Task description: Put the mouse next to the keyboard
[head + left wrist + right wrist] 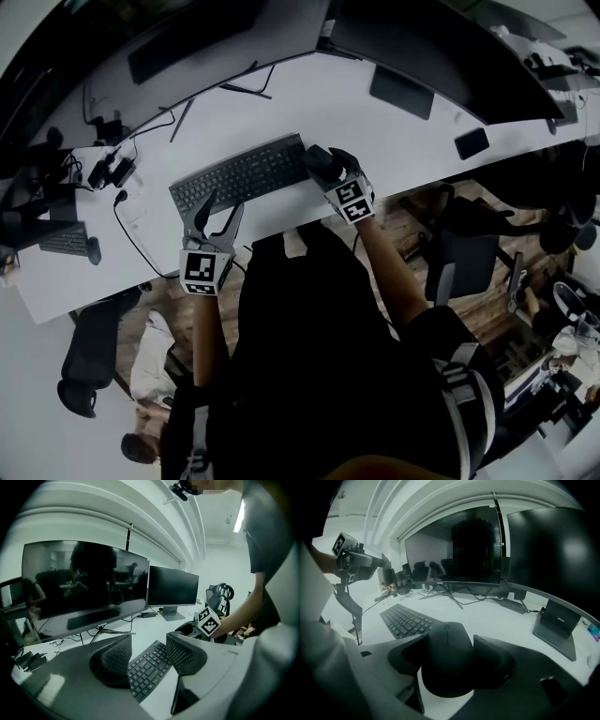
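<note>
The black mouse (446, 660) sits between the jaws of my right gripper (449, 654), and both pads press on its sides. It is low over the white desk (281, 103), just right of the black keyboard (244, 173). In the head view the mouse (319, 157) is at the keyboard's right end, under the right gripper (328, 171). My left gripper (222, 212) hovers at the keyboard's front edge. Its jaws are open with nothing between them, and in the left gripper view the keyboard (150, 667) shows through the gap of the left gripper (147, 652).
Two dark monitors (84, 588) stand along the back of the desk with cables under them. A small black box (557, 625) and a phone (472, 142) lie at the right. A second keyboard (66, 242) is far left. Office chairs (469, 244) stand by the desk edge.
</note>
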`<state>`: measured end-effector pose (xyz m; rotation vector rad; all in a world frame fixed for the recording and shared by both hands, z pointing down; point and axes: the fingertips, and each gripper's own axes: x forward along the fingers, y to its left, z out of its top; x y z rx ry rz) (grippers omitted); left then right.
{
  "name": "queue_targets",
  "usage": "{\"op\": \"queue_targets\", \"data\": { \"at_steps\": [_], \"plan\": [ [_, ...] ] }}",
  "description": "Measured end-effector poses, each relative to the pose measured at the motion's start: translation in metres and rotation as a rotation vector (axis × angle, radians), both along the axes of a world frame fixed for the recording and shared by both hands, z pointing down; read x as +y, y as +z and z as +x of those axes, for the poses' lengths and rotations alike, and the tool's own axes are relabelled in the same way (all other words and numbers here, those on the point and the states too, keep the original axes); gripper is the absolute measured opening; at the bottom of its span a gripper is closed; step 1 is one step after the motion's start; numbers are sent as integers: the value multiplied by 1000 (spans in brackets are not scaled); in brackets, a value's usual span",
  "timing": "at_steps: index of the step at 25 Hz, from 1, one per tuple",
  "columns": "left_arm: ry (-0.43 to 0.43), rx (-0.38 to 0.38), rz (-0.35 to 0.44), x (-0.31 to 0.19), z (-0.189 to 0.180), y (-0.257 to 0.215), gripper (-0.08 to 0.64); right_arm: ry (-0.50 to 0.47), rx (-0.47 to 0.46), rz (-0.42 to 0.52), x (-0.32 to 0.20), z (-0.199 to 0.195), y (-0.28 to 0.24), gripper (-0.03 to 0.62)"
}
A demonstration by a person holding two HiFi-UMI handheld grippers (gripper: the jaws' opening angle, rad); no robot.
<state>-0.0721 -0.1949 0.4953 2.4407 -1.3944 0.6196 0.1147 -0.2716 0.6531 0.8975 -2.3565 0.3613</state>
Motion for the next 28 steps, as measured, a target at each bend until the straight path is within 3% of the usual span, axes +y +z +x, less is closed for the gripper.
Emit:
{"op": "queue_targets", "data": {
  "at_steps": [7, 17, 28],
  "plan": [
    [-49, -8, -16, -7, 6, 5, 229, -19, 10, -21, -13, 7, 18, 303],
    [-110, -35, -22, -1, 5, 7, 229, 87, 33, -63, -35, 20, 48, 304],
    [-178, -48, -29, 9, 2, 7, 229, 133, 94, -75, -53, 28, 72, 305]
  ]
}}
